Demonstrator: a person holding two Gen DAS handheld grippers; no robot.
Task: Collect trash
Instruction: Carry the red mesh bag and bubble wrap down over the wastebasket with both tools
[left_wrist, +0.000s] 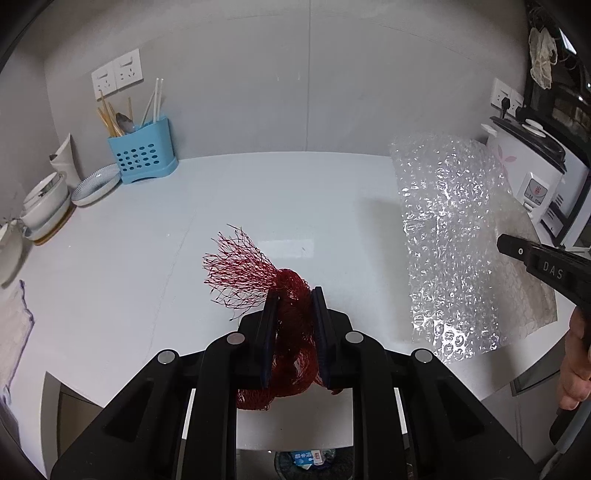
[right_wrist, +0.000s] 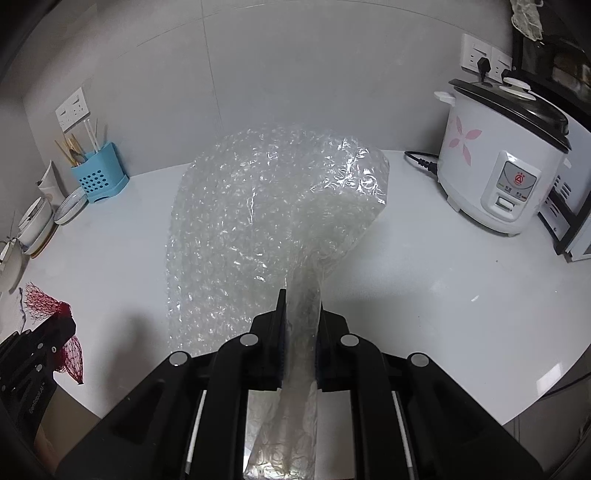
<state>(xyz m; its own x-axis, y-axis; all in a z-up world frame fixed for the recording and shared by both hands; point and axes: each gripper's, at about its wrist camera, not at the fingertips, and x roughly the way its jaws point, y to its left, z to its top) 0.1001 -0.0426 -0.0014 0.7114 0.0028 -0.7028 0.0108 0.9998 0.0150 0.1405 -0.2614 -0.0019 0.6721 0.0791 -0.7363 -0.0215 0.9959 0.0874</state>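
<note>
My left gripper (left_wrist: 294, 295) is shut on a bunched red mesh net bag (left_wrist: 258, 273), whose frayed end fans out to the left above the white counter (left_wrist: 147, 240). In the right wrist view the same red net (right_wrist: 70, 350) hangs from the left gripper (right_wrist: 61, 319) at the far left. My right gripper (right_wrist: 301, 297) is shut on a sheet of clear bubble wrap (right_wrist: 240, 206) that stands up in front of it, lifted off the counter. The left wrist view shows that bubble wrap (left_wrist: 450, 236) at the right, pinched by the right gripper (left_wrist: 504, 245).
At the back left stand a blue utensil holder (left_wrist: 142, 155) and stacked bowls and plates (left_wrist: 55, 199). A white rice cooker (right_wrist: 506, 162) and its cord sit at the right. Below the counter's front edge lies a bin with trash (left_wrist: 310, 459). A person's hand (left_wrist: 576, 365) shows at right.
</note>
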